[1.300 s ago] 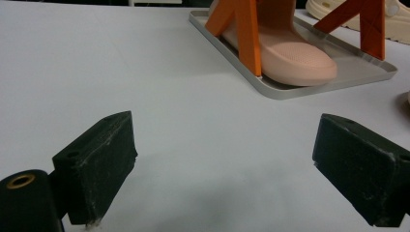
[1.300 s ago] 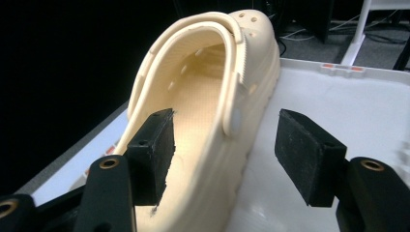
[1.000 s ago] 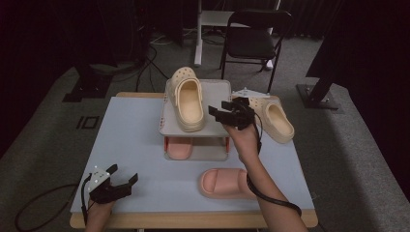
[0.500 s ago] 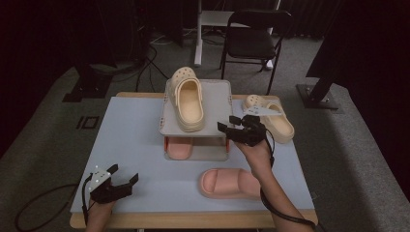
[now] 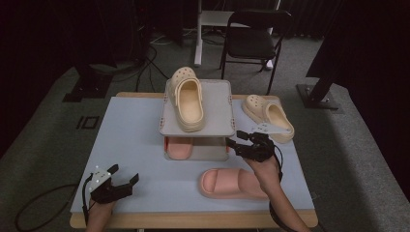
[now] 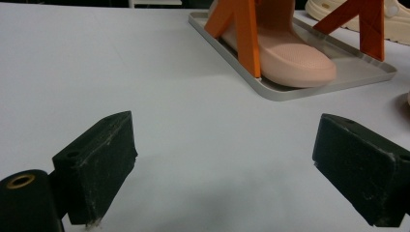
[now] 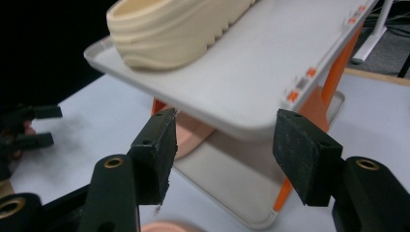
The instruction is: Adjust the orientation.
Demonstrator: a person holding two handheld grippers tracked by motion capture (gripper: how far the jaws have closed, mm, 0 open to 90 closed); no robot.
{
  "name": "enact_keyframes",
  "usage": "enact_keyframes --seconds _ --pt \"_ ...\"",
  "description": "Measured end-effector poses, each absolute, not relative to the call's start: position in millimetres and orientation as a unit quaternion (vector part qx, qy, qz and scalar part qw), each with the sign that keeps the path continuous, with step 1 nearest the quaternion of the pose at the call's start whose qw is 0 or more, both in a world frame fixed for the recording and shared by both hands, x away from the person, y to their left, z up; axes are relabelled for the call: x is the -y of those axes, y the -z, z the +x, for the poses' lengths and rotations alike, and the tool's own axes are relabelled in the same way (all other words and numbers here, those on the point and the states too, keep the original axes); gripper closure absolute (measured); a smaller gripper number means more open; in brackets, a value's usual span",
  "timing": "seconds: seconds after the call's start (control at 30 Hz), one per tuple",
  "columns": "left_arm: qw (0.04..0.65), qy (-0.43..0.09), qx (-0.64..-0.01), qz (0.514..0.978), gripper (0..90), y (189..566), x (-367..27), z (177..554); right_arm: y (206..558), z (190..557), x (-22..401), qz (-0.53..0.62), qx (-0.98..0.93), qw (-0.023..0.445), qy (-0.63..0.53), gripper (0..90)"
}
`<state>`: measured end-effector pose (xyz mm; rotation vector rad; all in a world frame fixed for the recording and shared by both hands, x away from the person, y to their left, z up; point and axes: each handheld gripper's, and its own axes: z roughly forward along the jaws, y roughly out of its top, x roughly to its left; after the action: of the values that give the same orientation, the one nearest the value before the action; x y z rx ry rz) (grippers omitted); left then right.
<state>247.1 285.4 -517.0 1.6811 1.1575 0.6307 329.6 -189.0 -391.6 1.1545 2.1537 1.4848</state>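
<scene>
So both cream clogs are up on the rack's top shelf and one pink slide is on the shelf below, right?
Not quite. One cream clog sits on the top shelf; the other cream clog lies on the table right of the rack, as the high view shows. A pink slide is on the lower shelf.

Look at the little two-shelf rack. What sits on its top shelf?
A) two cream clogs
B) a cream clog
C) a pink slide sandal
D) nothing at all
B: one cream clog lies on the top tray of the rack, while a pink sandal sits on the shelf underneath.
</scene>
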Motion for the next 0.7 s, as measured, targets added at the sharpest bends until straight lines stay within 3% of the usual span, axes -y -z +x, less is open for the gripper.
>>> enact_keyframes --seconds 0.7 --pt "0.485 -0.256 -0.474 0.689 8.2 517.0 -283.8 247.2 457.3 311.8 233.1 0.38 -0.786 0.122 -0.473 40.5"
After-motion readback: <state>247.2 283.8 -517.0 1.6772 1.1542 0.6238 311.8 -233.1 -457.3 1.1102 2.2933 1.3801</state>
